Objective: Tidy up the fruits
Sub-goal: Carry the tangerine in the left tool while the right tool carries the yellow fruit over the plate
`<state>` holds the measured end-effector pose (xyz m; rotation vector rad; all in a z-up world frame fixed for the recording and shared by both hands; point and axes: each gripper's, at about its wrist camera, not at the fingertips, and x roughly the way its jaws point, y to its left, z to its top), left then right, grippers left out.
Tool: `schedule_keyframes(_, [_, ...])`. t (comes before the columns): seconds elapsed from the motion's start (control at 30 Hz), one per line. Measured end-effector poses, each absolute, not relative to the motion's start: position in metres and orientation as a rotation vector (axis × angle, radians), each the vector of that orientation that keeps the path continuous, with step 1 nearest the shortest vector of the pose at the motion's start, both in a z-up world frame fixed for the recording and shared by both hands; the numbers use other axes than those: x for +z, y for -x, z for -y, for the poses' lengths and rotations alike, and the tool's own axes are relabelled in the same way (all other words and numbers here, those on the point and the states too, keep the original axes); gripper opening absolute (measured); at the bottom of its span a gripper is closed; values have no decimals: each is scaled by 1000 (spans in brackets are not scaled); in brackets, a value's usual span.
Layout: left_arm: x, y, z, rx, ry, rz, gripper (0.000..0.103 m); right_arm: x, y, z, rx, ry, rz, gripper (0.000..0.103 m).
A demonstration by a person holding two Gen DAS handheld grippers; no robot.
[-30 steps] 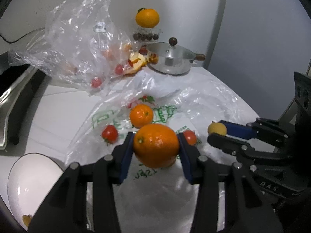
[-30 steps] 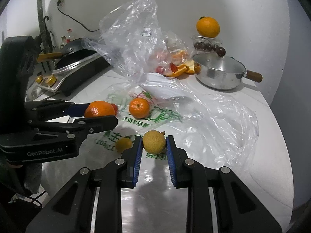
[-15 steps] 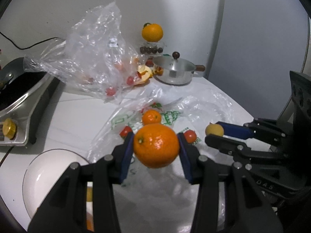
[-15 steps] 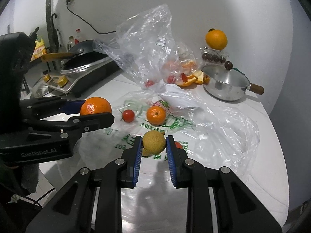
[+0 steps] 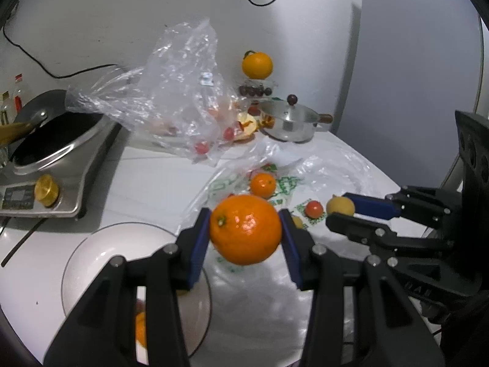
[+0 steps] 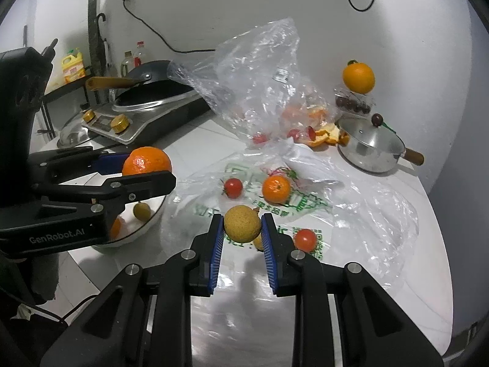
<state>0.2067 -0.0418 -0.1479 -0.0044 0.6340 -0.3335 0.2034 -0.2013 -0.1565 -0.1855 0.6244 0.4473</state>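
The left gripper [image 5: 245,233] has its jaws clenched on an orange [image 5: 245,229] above the white bowl [image 5: 91,253]. The right gripper [image 6: 242,229] grips a yellow fruit [image 6: 242,223] over the surface [image 6: 397,290].

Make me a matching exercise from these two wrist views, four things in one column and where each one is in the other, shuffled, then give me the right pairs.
Things:
1. big orange
2. yellowish round fruit
3. small orange
4. steel pot

Places:
A. on the printed plastic bag
B. between the fingers of the right gripper
C. at the back of the counter near the wall
D. between the fingers of the left gripper, beside the white plate

Pairs: 1-D, 2-B, 3-A, 4-C
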Motion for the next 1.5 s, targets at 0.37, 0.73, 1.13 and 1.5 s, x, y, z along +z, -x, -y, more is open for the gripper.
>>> schedule_keyframes(0.37, [-149,-194,6,-281,14,-617,45,-155,-199,171,479,221,-626,27])
schedule_keyframes(0.73, [-161,-189,-32,-237,46,-628,45,-161,-198,140,509,249,-646,27])
schedule_keyframes(1.13, [-184,-201,-52,-194,64,-669,45,-171,-205,116,554,273,-678,27])
schedule_keyframes(1.5, [-209,-227,-49,-184,69,-727,45,-183,-221,118,558,262,-709,27])
